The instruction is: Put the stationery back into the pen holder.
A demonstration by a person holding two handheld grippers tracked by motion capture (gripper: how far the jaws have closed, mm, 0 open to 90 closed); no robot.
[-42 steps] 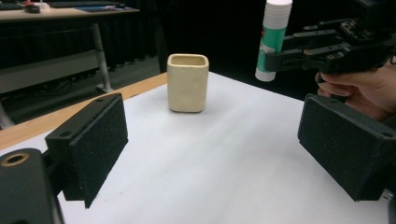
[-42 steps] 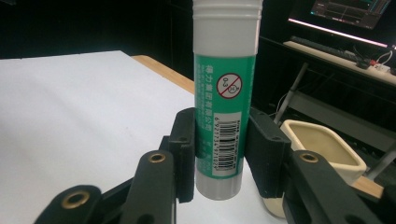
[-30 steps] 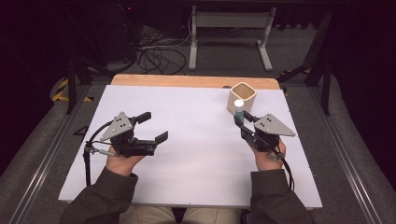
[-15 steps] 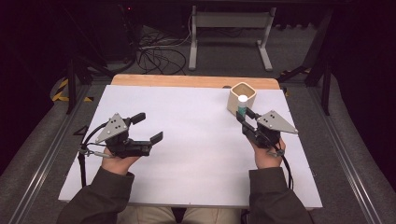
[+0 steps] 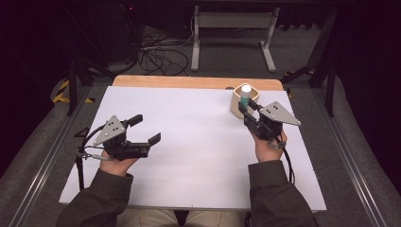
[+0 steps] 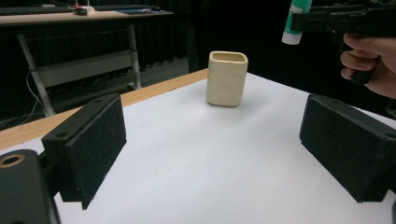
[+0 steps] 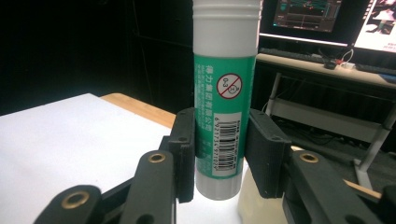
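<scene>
The right gripper (image 5: pixel 244 107) holds a glue stick (image 7: pixel 225 93) upright between its two black pads, which press on the tube's lower half across the barcode label. It hangs just above the mouth of a cream square cup (image 6: pixel 227 78), which stands near the far right corner of the white tabletop (image 5: pixel 198 142). The likely risk is a miss: seen from the left gripper camera, the stick (image 6: pixel 297 23) sits above and a little off to one side of the cup, so a release from here may strike the rim, tip the cup or send the tube rolling toward the table's right edge. The smooth plastic may also slide in the pads if the grip slackens early.

The glue stick is a slim cylinder with a green printed label, a barcode, a red prohibition symbol, a white ribbed cap on top and a white base.

The left gripper (image 5: pixel 146 127) rests near the left edge, jaws spread wide, nothing between them
</scene>
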